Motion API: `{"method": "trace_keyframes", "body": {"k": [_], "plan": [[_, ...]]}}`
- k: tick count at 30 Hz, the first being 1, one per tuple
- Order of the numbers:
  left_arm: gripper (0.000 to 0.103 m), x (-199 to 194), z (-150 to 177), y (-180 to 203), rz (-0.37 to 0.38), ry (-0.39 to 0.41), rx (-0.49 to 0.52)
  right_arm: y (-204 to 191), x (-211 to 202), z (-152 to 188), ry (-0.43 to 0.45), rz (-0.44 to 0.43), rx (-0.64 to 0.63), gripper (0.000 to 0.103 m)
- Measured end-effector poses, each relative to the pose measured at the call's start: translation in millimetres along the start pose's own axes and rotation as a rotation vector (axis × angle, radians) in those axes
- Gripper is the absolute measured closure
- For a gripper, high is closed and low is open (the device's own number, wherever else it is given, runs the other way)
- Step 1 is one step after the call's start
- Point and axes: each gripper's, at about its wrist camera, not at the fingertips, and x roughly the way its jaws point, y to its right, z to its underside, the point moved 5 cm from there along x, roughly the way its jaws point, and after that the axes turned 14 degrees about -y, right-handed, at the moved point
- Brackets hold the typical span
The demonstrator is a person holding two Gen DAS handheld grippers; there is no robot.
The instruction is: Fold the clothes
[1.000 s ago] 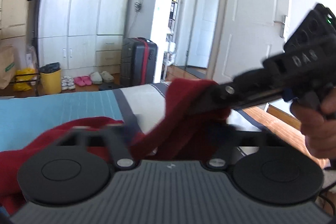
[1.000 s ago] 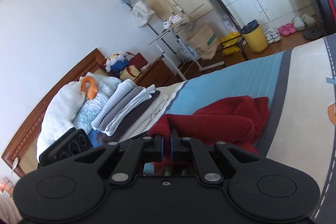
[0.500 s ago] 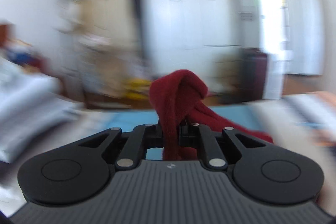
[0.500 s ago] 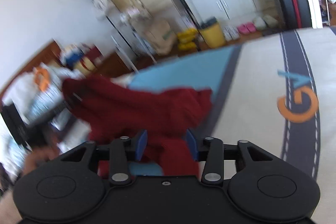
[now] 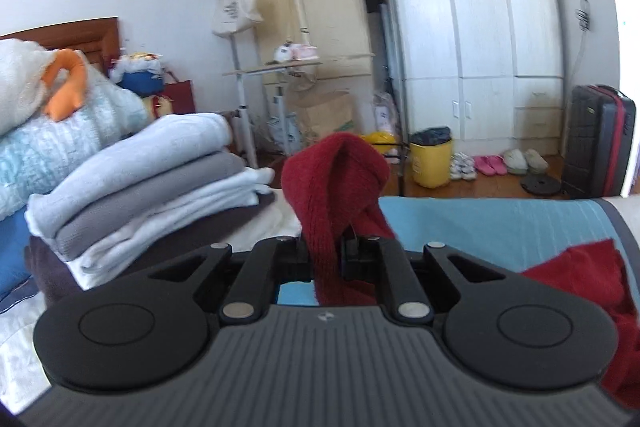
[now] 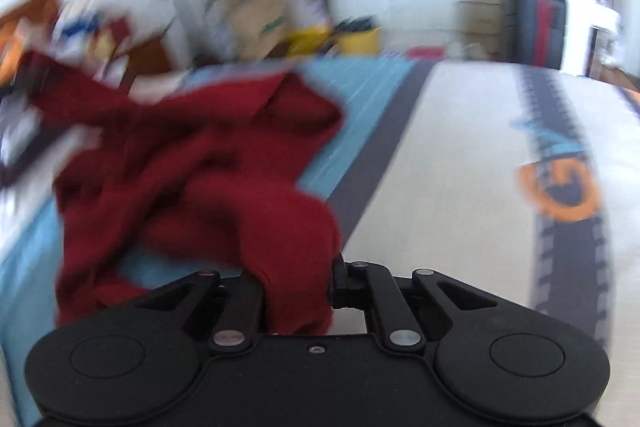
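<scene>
Red garment [image 5: 334, 187] front and centre, bunched into a tall hump right at the left claw [image 5: 327, 253], and that claw is clamped on it, both fingers pressed against the knit with a strip of cloth running down between them. More of the same red cloth spills out low on the right of the left wrist view, lying on the bed [image 5: 480, 223], on its blue panel.

Look around the left claw: a stack of folded clothes [image 5: 140, 183] sits just left of the hump, pale, grey and white layers on a dark one, close enough to crowd that side. Behind it, a heap of pale bedding [image 5: 48, 131] against a wooden headboard [image 5: 80, 33]. Across the room, a yellow bin [image 5: 432, 163], pink slippers [image 5: 488, 165], a dark suitcase [image 5: 600, 141] and white wardrobes [image 5: 500, 27].

Over to the right wrist view, badly smeared by motion. The garment [image 6: 208, 163] sprawls across the blue part of the bed [image 6: 460, 167], stretching away up and to the left. A thick fold sits between the fingers of the right claw [image 6: 298, 287], and it looks gripped, narrow around the cloth, though the blur makes that hard to swear to. An orange logo [image 6: 560, 191] marks the cream panel off to the right, well apart from the cloth.
</scene>
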Motion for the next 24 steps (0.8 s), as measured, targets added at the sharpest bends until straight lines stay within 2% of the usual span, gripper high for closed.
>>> {"method": "trace_keyframes", "body": {"k": [3, 6, 8, 10, 12, 14, 15, 16, 18, 22, 24], "plan": [[0.093, -5, -2, -24, -0.008, 0.025, -0.069, 36, -46, -31, 0.096, 0.164, 0.007, 0.093], [0.093, -9, -8, -41, -0.027, 0.077, -0.106, 92, -90, -63, 0.123, 0.253, 0.058, 0.093], [0.093, -2, -11, -42, -0.009, 0.098, -0.115, 132, -114, -87, 0.161, 0.325, 0.088, 0.093], [0.093, 8, -13, -43, 0.024, 0.101, -0.139, 173, -134, -115, 0.201, 0.385, 0.182, 0.093], [0.092, 18, -13, -44, 0.081, 0.076, -0.207, 209, -144, -138, 0.232, 0.398, 0.277, 0.090], [0.089, 25, -10, -39, 0.105, 0.063, -0.221, 237, -131, -149, 0.170, 0.327, 0.333, 0.076], [0.085, 31, -8, -33, 0.072, 0.054, -0.188, 247, -119, -146, 0.114, 0.288, 0.367, 0.057], [0.081, 37, -6, -27, 0.039, 0.044, -0.155, 256, -106, -140, 0.062, 0.247, 0.399, 0.047], [0.068, 51, 2, -20, -0.015, 0.001, -0.092, 259, -86, -115, 0.007, 0.184, 0.434, 0.047], [0.068, 65, 11, -23, -0.018, -0.099, -0.106, 230, -67, -53, 0.001, 0.156, 0.376, 0.047], [0.060, 72, 16, -24, -0.020, -0.150, -0.114, 210, -69, -26, 0.010, 0.142, 0.335, 0.047]]}}
